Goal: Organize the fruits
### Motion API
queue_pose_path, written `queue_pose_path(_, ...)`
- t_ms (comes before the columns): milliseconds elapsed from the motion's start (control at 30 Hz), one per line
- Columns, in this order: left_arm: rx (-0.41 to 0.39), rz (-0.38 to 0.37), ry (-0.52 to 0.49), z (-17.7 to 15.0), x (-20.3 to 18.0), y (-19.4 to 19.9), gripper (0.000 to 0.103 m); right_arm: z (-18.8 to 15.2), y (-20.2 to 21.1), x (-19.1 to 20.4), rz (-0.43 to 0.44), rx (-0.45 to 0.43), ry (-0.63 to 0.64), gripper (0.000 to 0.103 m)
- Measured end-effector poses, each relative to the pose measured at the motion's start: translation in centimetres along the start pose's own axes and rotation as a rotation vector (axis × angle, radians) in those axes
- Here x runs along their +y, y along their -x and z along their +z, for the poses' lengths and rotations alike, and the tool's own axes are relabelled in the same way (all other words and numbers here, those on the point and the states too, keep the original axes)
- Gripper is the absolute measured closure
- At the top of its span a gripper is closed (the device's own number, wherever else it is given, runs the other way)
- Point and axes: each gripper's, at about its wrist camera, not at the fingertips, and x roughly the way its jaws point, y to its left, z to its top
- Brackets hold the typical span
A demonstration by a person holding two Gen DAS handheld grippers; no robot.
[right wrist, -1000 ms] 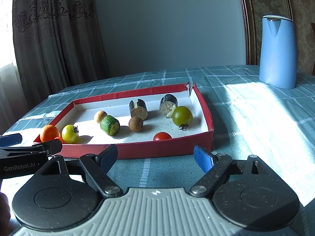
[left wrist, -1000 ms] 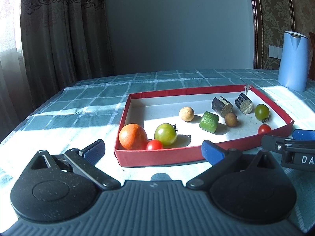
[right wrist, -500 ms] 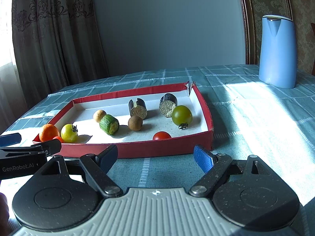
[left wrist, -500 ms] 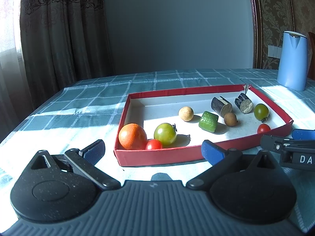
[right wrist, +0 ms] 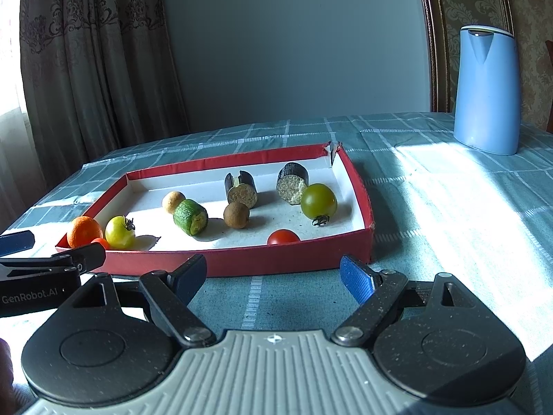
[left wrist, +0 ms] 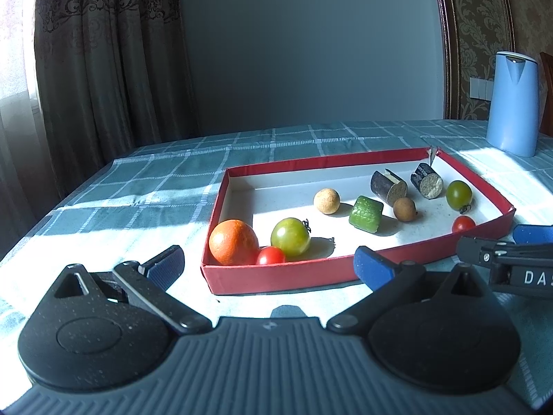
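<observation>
Teal checked cloth (right wrist: 432,207) covers the table, crossed by pale grid lines and split into bright sunlit patches and cool shadow. On it sits a shallow red box (left wrist: 276,278) with a white floor, its far right corner torn open. Inside the box, at the near left corner, an orange (left wrist: 233,242) touches a small red tomato (left wrist: 270,255), which touches a green tomato (left wrist: 290,237). Toward the middle lie a tan ball (left wrist: 326,201), a green cucumber chunk (left wrist: 365,213) and a brown round fruit (left wrist: 404,209). Two dark eggplant pieces (left wrist: 389,187) lie near the far right, with a second green tomato (left wrist: 458,194) and a second red tomato (left wrist: 463,223) by the right wall. A tall light-blue jug (right wrist: 486,90) stands on the cloth well to the right of the box. Behind the table is a plain grey-blue wall, a patterned brown curtain (left wrist: 103,62) at the left by a bright window, and dark wooden trim with patterned wallpaper at the right. The left gripper (left wrist: 268,264) hovers before the near wall of the box, fingers spread wide and empty. The right gripper (right wrist: 273,273) hovers likewise just beside it, fingers apart, grasping nothing.
</observation>
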Motion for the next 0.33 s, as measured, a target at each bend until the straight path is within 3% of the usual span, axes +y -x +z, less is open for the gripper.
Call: queue_pose_path(333, -0.022, 0.028, -0.005, -0.18, 0.26, 0.4, 0.0, 0.02, 0.01, -0.02, -0.001, -0.003, -0.001, 0.018)
